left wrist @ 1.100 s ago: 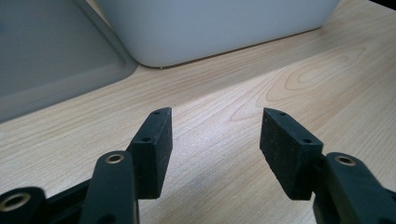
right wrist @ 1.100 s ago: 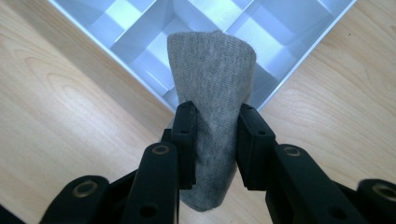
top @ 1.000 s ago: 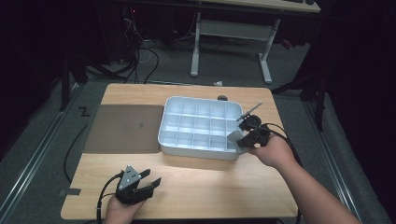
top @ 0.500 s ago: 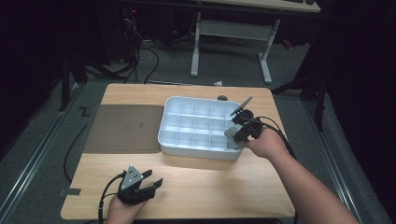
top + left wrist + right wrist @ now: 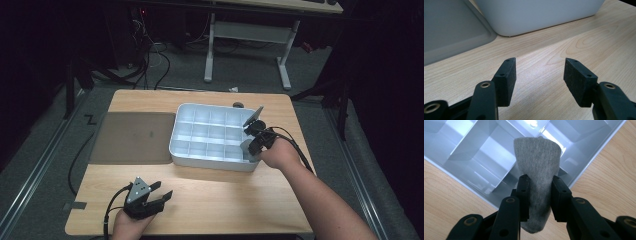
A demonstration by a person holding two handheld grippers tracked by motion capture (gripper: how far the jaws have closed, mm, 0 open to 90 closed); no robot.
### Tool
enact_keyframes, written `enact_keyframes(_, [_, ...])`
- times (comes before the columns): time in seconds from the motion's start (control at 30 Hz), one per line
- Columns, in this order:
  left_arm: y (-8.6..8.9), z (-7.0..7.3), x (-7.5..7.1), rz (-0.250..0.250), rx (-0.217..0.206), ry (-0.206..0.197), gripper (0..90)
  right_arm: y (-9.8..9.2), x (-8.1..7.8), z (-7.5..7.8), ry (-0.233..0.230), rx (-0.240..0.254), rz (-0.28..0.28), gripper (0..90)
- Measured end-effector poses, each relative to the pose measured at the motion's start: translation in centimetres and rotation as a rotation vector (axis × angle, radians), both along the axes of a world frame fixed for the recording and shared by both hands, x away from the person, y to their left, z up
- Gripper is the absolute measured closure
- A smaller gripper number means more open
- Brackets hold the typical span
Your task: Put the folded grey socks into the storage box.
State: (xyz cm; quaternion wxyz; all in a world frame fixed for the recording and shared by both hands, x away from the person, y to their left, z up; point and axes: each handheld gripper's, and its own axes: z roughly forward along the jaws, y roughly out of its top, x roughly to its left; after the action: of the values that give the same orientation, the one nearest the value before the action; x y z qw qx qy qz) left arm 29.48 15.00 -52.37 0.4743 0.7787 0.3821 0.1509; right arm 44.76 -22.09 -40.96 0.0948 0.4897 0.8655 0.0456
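A white tray [image 5: 210,161] with many small compartments sits on the middle right of the wooden table [image 5: 240,200]. My right gripper [image 5: 248,145] hovers over the tray's near right corner, shut on a rolled grey cloth [image 5: 247,146]. In the right gripper view the grey cloth [image 5: 537,155] stands up between the jaws of the right gripper [image 5: 540,192], above the tray's corner compartments [image 5: 474,140]. My left gripper [image 5: 161,190] rests low near the table's front left. It is open, with bare wood between the pads of the left gripper [image 5: 539,72].
A dark flat mat [image 5: 132,137] lies left of the tray, its edge [image 5: 449,30] close to the tray wall [image 5: 536,12]. A small dark round object [image 5: 238,105] sits behind the tray. A white desk frame [image 5: 247,32] stands beyond the table.
My right gripper has carried the grey cloth a little left and away from the person, from beside the tray's right edge to over its corner. The left gripper has stayed put.
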Motion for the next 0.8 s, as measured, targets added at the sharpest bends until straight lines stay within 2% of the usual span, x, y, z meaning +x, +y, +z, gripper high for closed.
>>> enact_keyframes(0.37, [0.0,0.0,0.0,-0.002,-0.004,-0.002,44.4,0.4,0.4,-1.0,0.028,-0.037,-0.02,72.7])
enact_keyframes(0.47, [0.0,0.0,0.0,-0.004,0.0,-0.002,44.3,0.5,0.6,-1.4,0.031,-0.05,-0.008,72.9])
enact_keyframes(0.5, [0.0,0.0,0.0,-0.005,0.0,-0.001,44.3,0.6,0.6,-1.6,0.039,-0.048,-0.025,73.0])
enact_keyframes(0.7, [-0.1,0.0,-0.1,-0.004,-0.003,0.0,44.3,0.4,1.0,-2.7,0.054,-0.041,-0.008,73.2])
enact_keyframes(0.77, [-0.1,0.0,0.0,-0.006,-0.001,0.002,44.3,0.4,1.1,-3.1,0.069,-0.033,-0.034,73.1])
enact_keyframes(0.8, [-0.1,-0.1,0.0,-0.005,-0.002,0.002,44.3,0.3,1.1,-3.2,0.071,-0.031,-0.027,73.0])
